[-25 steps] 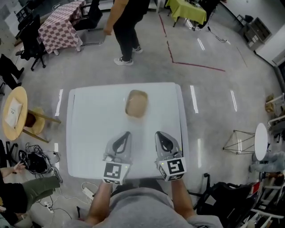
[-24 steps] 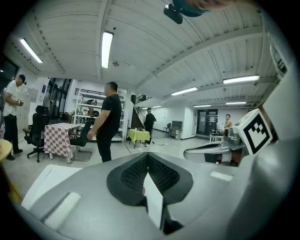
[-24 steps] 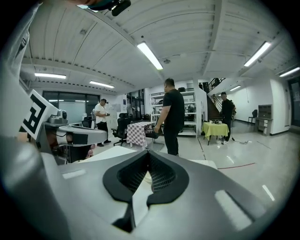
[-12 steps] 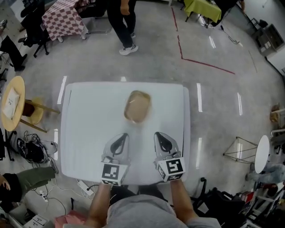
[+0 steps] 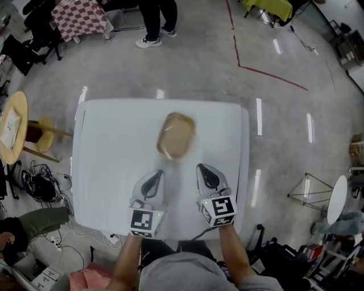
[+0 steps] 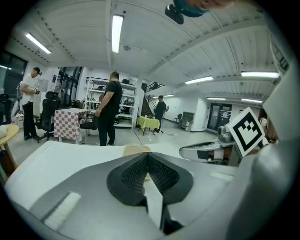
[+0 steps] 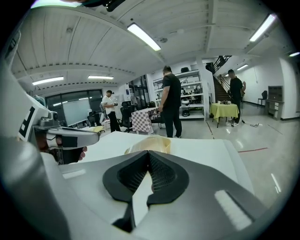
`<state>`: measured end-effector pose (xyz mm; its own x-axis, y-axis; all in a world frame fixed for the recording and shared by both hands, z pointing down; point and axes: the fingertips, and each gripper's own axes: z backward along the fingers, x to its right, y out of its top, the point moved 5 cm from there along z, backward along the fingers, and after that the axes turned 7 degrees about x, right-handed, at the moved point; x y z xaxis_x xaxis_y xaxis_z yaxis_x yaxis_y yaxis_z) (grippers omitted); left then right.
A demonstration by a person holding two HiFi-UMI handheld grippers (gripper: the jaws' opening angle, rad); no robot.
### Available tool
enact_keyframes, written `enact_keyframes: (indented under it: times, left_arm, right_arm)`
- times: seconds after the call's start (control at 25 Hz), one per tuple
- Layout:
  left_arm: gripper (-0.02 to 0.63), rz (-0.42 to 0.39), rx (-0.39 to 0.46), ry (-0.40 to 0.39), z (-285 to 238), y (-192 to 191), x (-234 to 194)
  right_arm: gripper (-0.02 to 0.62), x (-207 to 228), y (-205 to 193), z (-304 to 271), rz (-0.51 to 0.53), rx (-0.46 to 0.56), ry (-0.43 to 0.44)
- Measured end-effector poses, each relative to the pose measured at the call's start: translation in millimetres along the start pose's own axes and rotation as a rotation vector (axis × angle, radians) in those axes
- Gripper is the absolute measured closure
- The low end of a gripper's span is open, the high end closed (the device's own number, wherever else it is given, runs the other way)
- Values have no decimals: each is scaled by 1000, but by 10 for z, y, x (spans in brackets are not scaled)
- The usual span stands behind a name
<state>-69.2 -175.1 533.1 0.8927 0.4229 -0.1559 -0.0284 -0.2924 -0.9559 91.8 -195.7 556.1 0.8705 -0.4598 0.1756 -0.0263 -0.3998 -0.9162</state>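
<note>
A tan, translucent lidded container [image 5: 176, 135] lies on the white table [image 5: 108, 148], past the middle. Both grippers hover over the table's near half, pointing at the container and apart from it. My left gripper [image 5: 154, 175] is shut with nothing between its jaws; the left gripper view shows its tips [image 6: 146, 157] closed, the container [image 6: 134, 149] just beyond them. My right gripper [image 5: 205, 169] is also shut and empty; the right gripper view shows its tips [image 7: 149, 155] meeting, with the container [image 7: 150, 143] ahead.
A person in black [image 5: 153, 20] stands on the floor beyond the table, near a checked-cloth table [image 5: 79, 17]. A round wooden table [image 5: 12, 125] and floor cables [image 5: 37, 187] lie at the left. Red tape [image 5: 267, 74] marks the floor at the right.
Both grippers have tipped downward, so the table and container now show in the gripper views. The standing person has moved farther from the table. The jaws stayed shut.
</note>
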Motion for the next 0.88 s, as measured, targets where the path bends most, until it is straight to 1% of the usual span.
enact_keyframes:
  times: [0.16, 0.32, 0.36, 0.44, 0.56, 0.64, 0.72, 0.8, 0.88]
  left_arm:
    - [594, -1, -9, 7, -66, -64, -1]
    - [595, 3, -21, 12, -107, -99, -8]
    - [594, 5, -23, 14, -114, -105, -14]
    - [595, 10, -29, 17, -138, -124, -30]
    - [594, 21, -38, 19, -176, -154, -49]
    - [594, 26, -42, 22, -192, -175, -55]
    - [595, 26, -46, 24, -210, -202, -64]
    - [595, 26, -51, 24, -230, -235, -73]
    - [594, 27, -55, 26, -248, -263, -77]
  right_arm:
    - [591, 75, -64, -119, -36, -17, -2]
    - [587, 182, -104, -222, -101, -38, -21]
    - [578, 208, -110, -248, -117, -45, -24]
    - [532, 255, -134, -306, -155, -62, -18]
    - [489, 312, -180, -391, -199, -86, -9]
    - [441, 327, -218, -445, -232, -97, 13]
    - [421, 330, -259, -505, -272, -99, 40]
    - [377, 332, -301, -568, -304, -97, 59]
    - [351, 336, -338, -630, -329, -100, 70]
